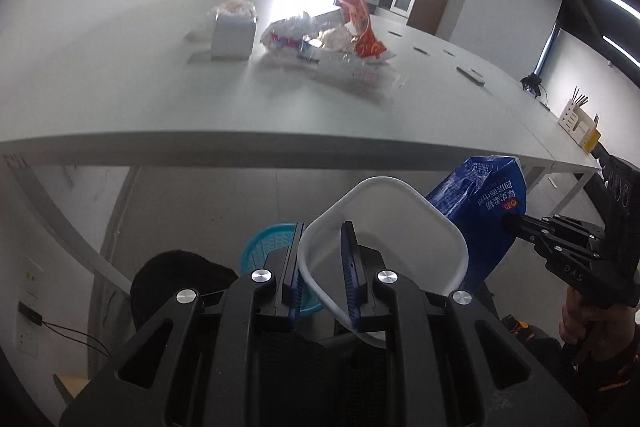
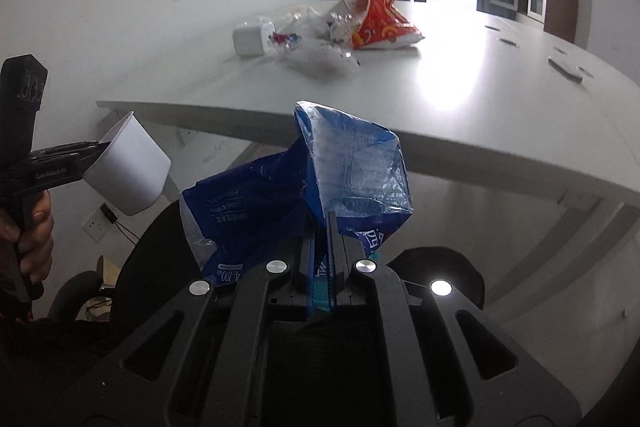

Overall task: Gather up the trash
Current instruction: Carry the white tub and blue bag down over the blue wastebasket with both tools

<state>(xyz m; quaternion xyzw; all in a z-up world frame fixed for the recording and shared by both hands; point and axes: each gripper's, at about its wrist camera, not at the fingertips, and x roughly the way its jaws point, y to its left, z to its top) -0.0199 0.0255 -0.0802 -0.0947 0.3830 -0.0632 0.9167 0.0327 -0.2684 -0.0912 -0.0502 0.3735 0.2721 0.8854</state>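
Note:
My left gripper point(image 1: 323, 239) is shut on the rim of a white plastic cup point(image 1: 384, 227), held below the table edge; the cup also shows in the right wrist view point(image 2: 128, 167). My right gripper point(image 2: 320, 223) is shut on a crumpled blue plastic wrapper point(image 2: 304, 179), which also shows in the left wrist view point(image 1: 480, 211). A blue mesh basket point(image 1: 266, 247) sits on the floor behind the left fingers. On the white table point(image 1: 200, 115) lie a red snack bag point(image 1: 360, 23), clear plastic wrappers point(image 1: 296, 35) and a white cup point(image 1: 232, 35).
A black office chair point(image 1: 176, 279) stands below to the left. A white holder with sticks point(image 1: 576, 119) sits at the table's far right. A wall socket with a cable point(image 1: 30, 315) is at lower left. Doors and cabinets stand at the back.

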